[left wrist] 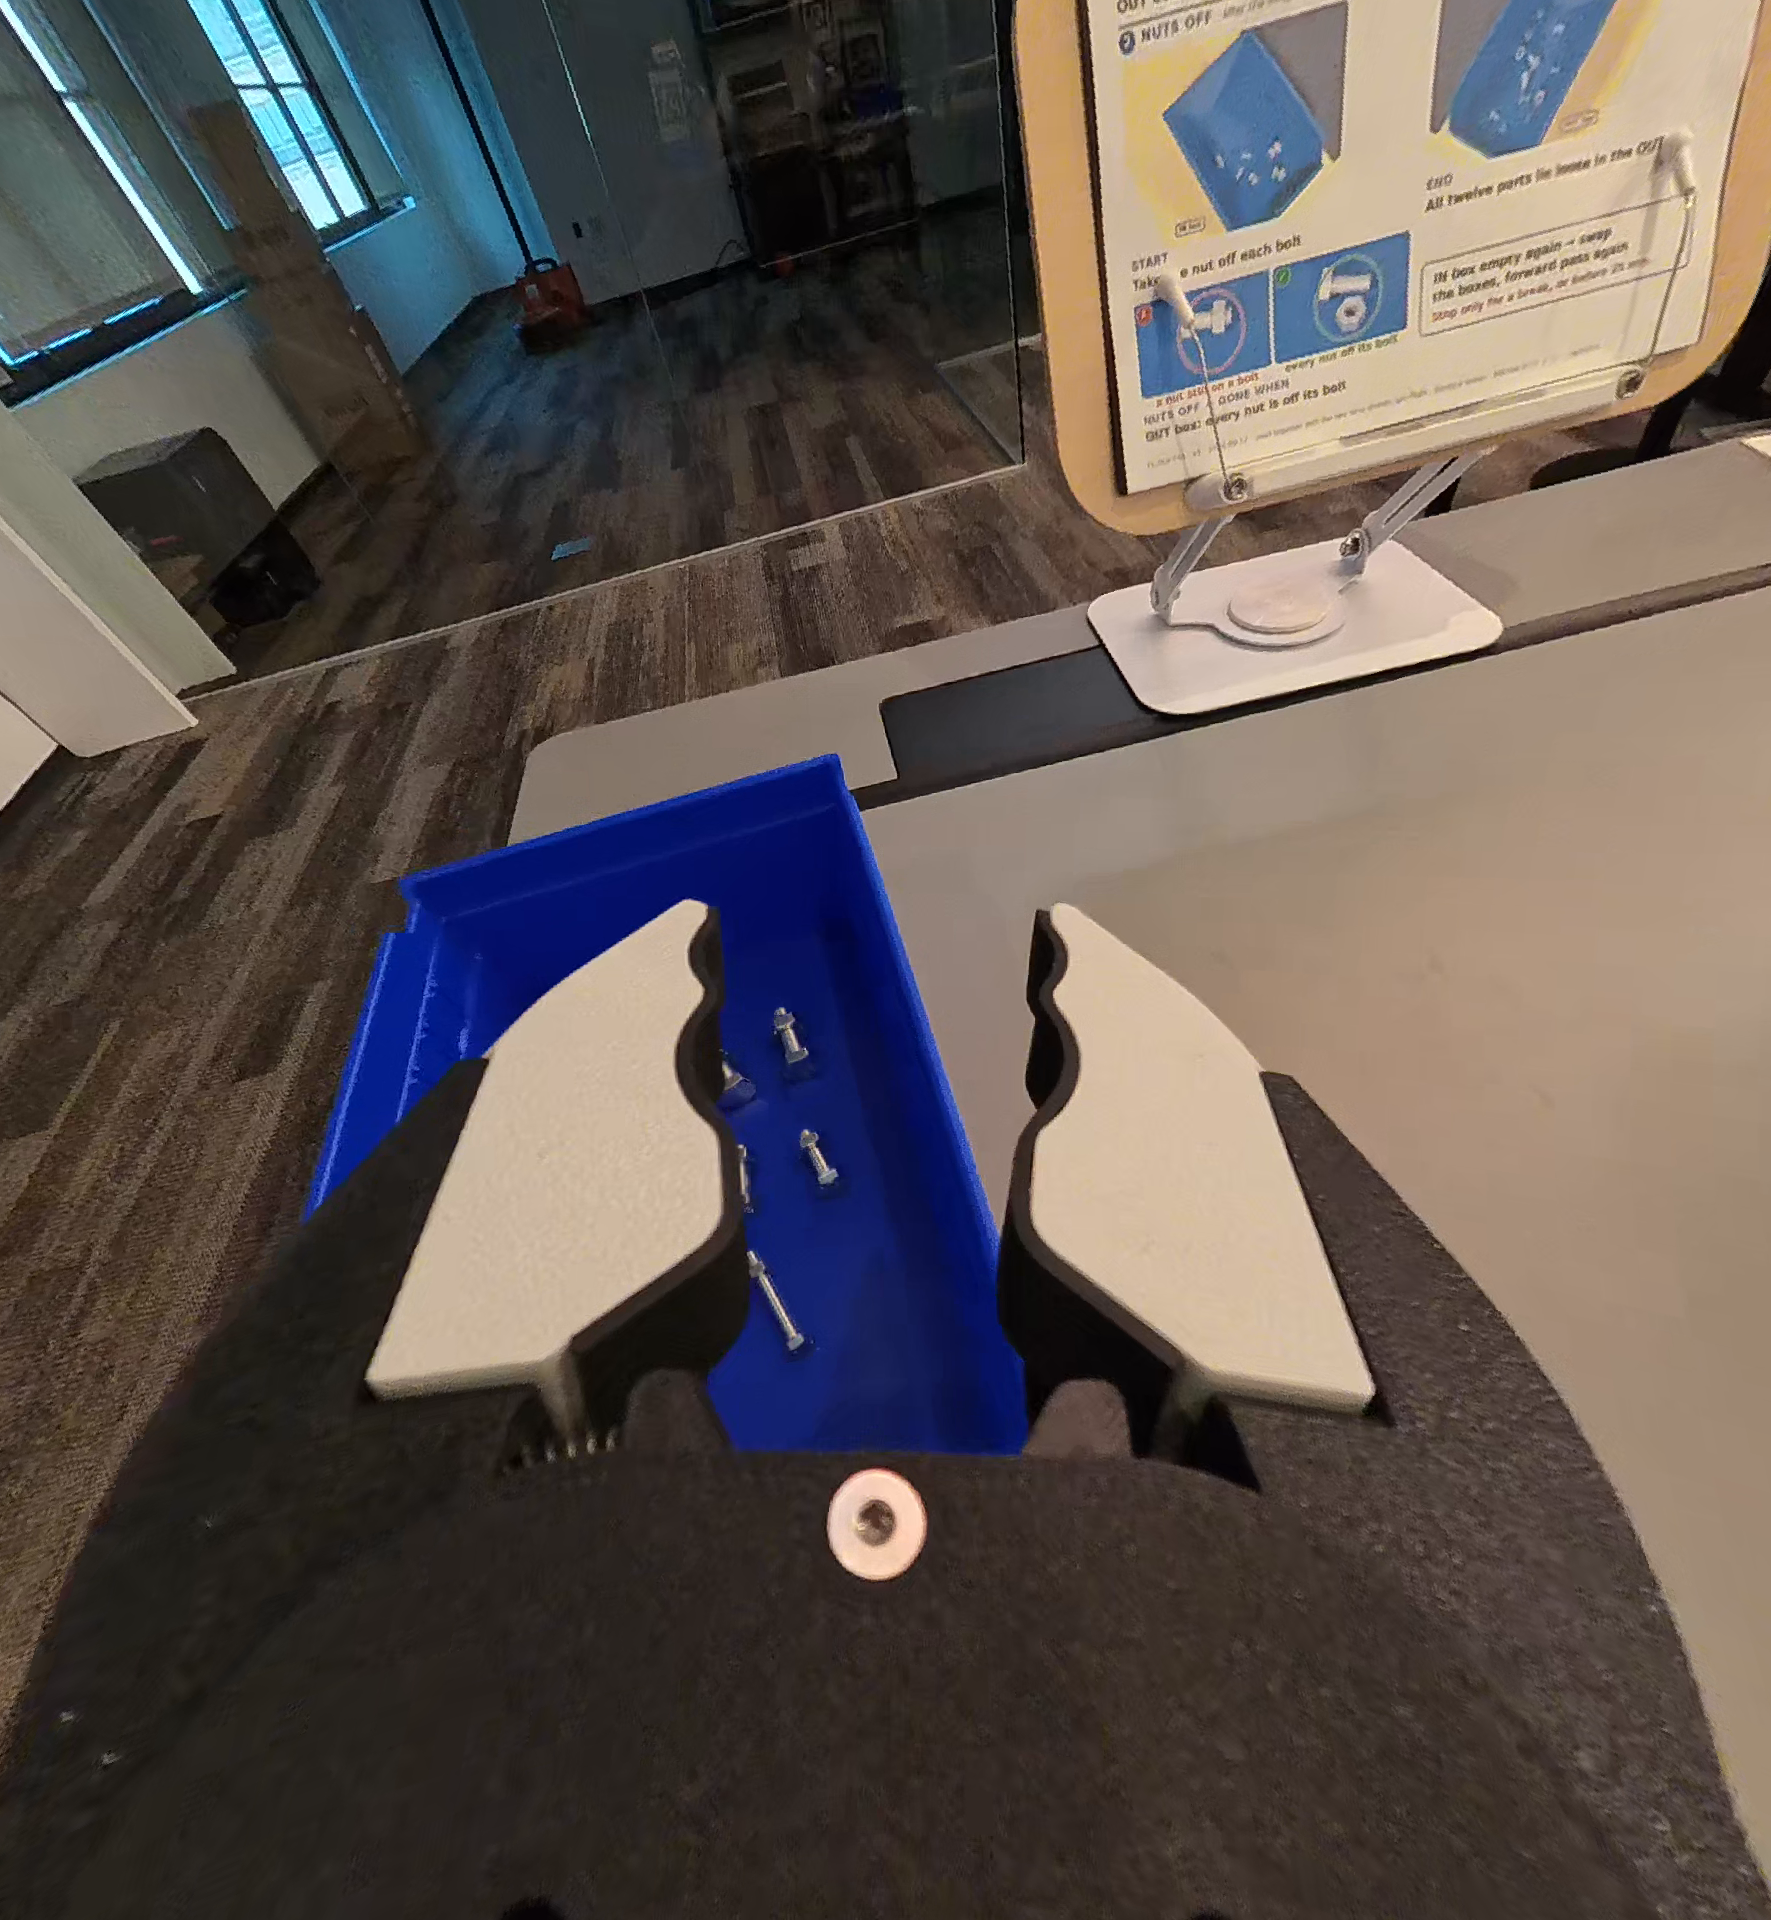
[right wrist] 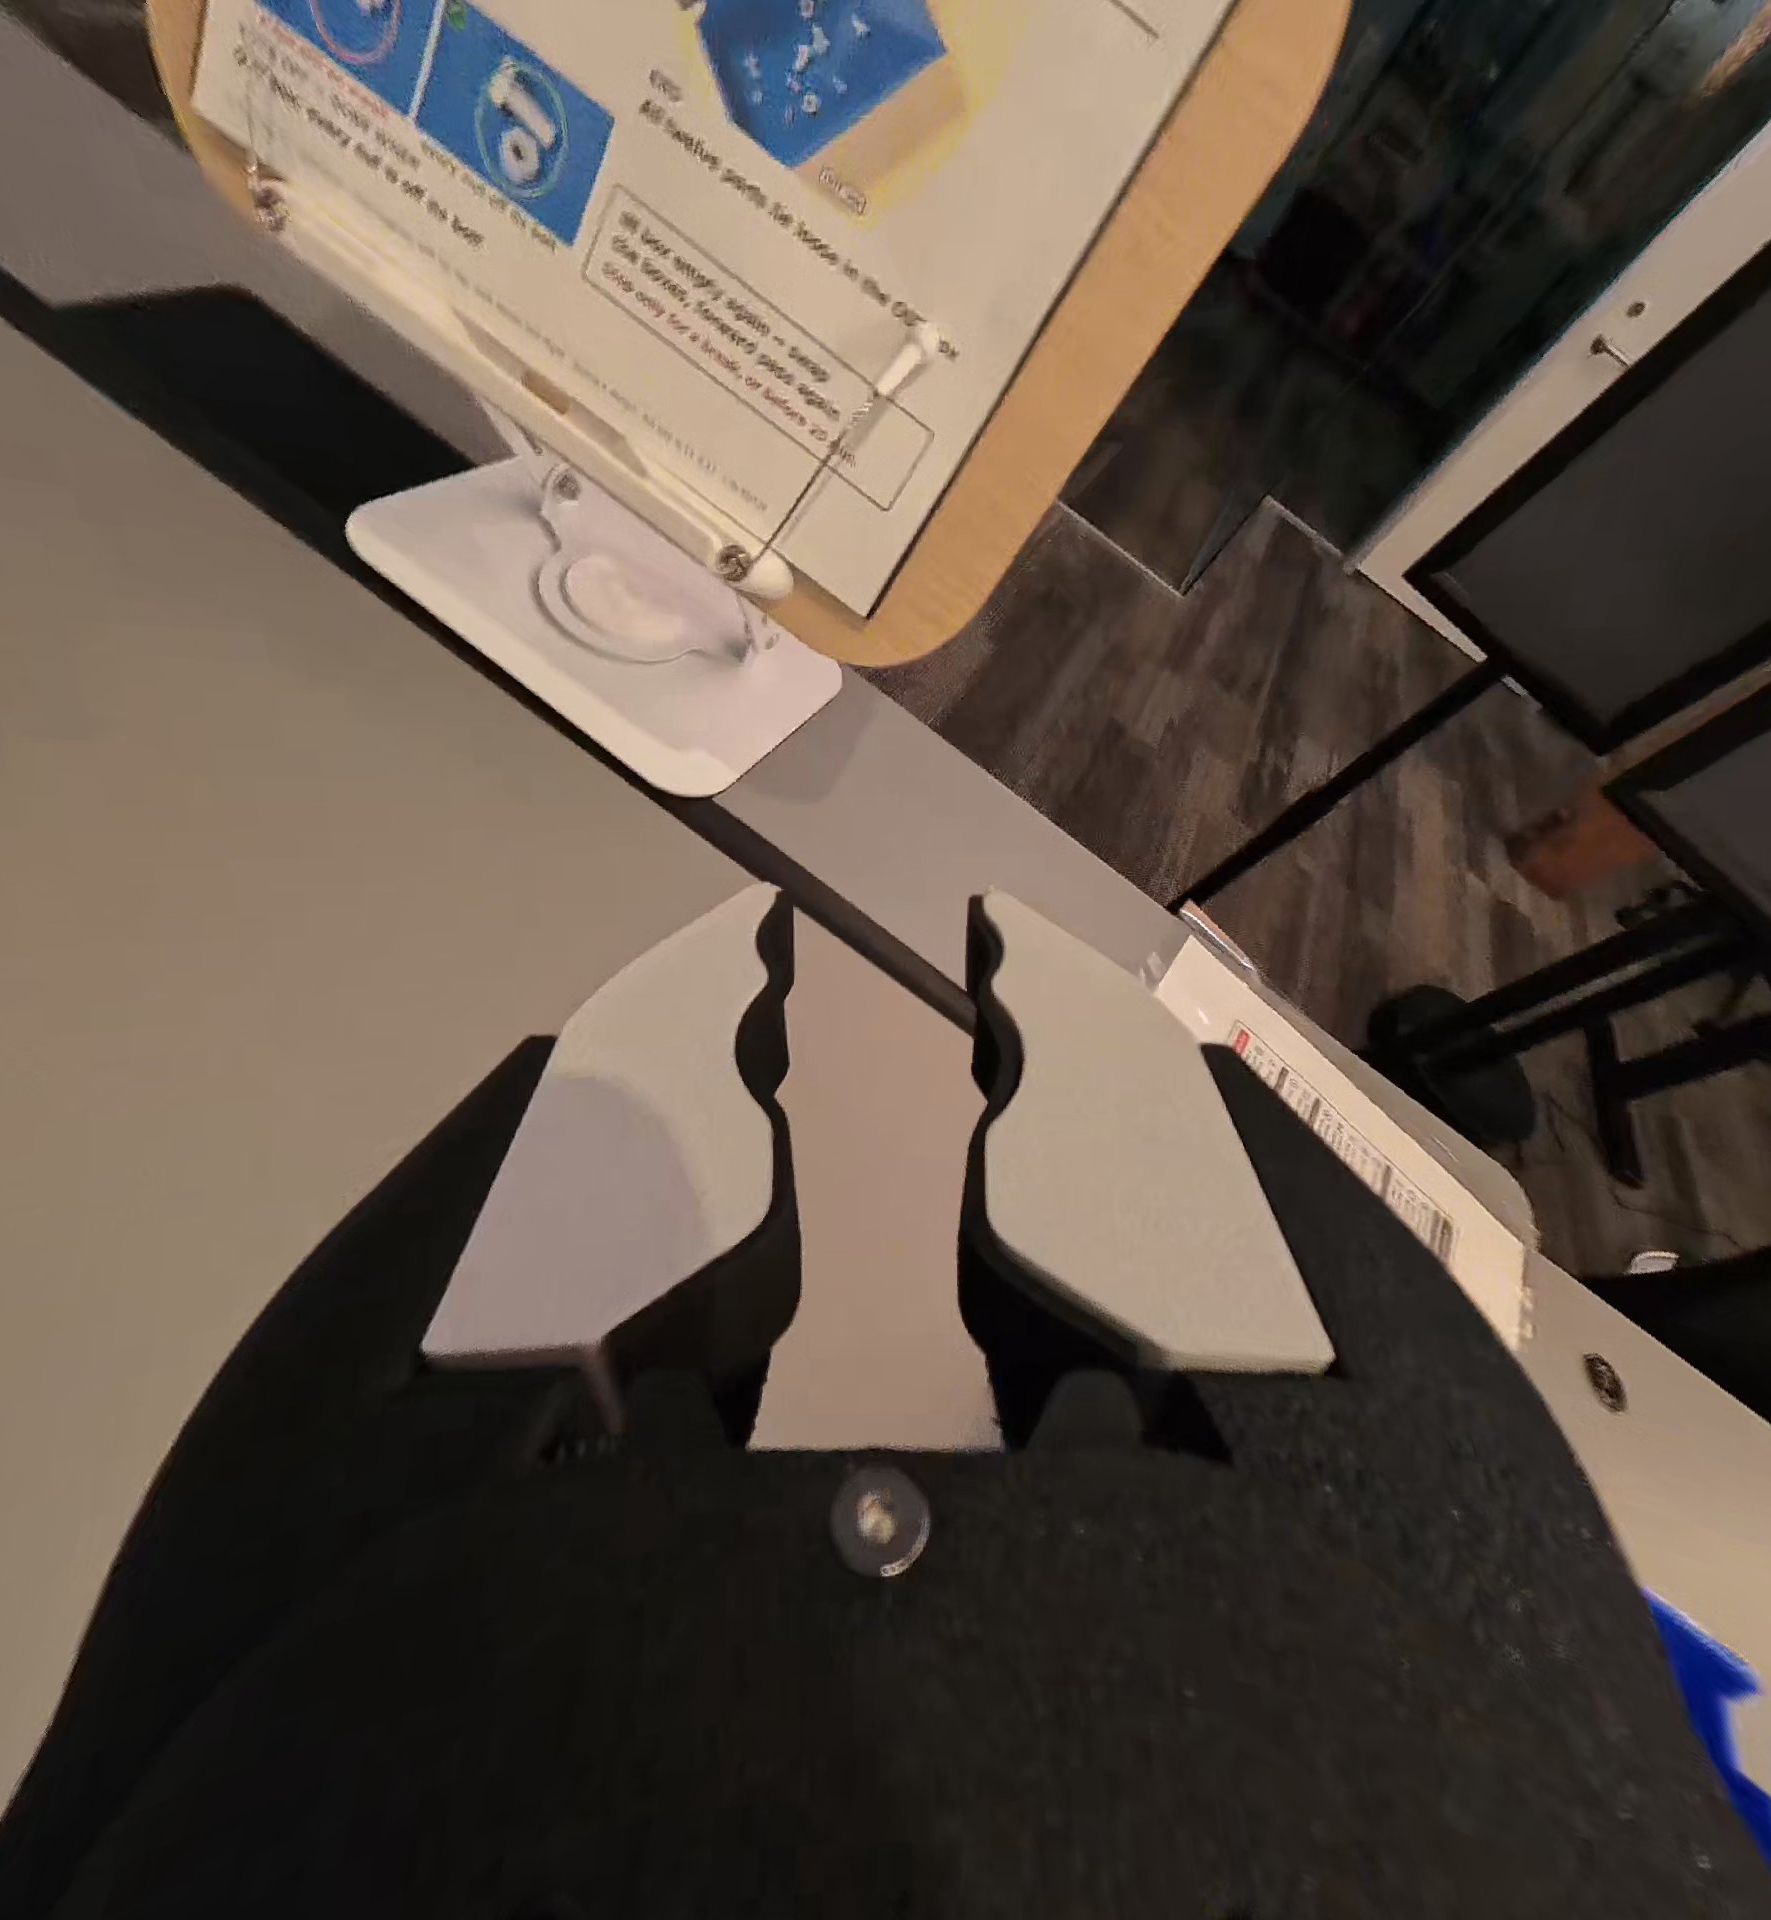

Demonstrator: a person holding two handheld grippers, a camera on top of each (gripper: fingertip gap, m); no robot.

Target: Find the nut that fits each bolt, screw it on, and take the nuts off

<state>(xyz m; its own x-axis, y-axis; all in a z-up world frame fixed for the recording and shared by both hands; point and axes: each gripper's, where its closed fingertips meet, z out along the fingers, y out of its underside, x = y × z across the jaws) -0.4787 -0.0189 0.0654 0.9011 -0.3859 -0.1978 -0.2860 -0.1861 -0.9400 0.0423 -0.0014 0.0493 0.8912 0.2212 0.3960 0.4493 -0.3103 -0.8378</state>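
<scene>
Five small silver bolts with nuts on them, lying loose on the floor of a blue bin (left wrist: 881,935) at the table's left corner. Longest bolt (left wrist: 777,1304) nearest the camera, long axis running from about 11 o'clock to 5 o'clock, the nut end at 5. Short bolt (left wrist: 819,1158) just beyond it toward 12 o'clock, tilted the same way, head end at 5. Another short bolt (left wrist: 789,1039) farther on, nearly upright in the picture, pointing to 12. Two more bolts (left wrist: 735,1081) at 9 o'clock of these, half hidden behind the left finger, direction not clear. All apart from one another, none touching the bin walls.

Left gripper (left wrist: 876,914) hanging above the bin, spread wide, nothing between the fingers, bin floor and its right wall showing through the gap.

Right gripper (right wrist: 876,899) over bare grey table (right wrist: 237,883), fingers parted by a narrower gap, holding nothing; picture somewhat blurred. A scrap of blue bin (right wrist: 1733,1766) at 4 o'clock of that view, contents out of sight.

Toward 12 to 1 o'clock from the bin, a wooden board with a printed sheet (left wrist: 1400,239) propped on a white stand (left wrist: 1296,623) at the table's far edge. A white box with a label (right wrist: 1359,1122) at 3 o'clock in the right wrist view, lying along the table's edge.
</scene>
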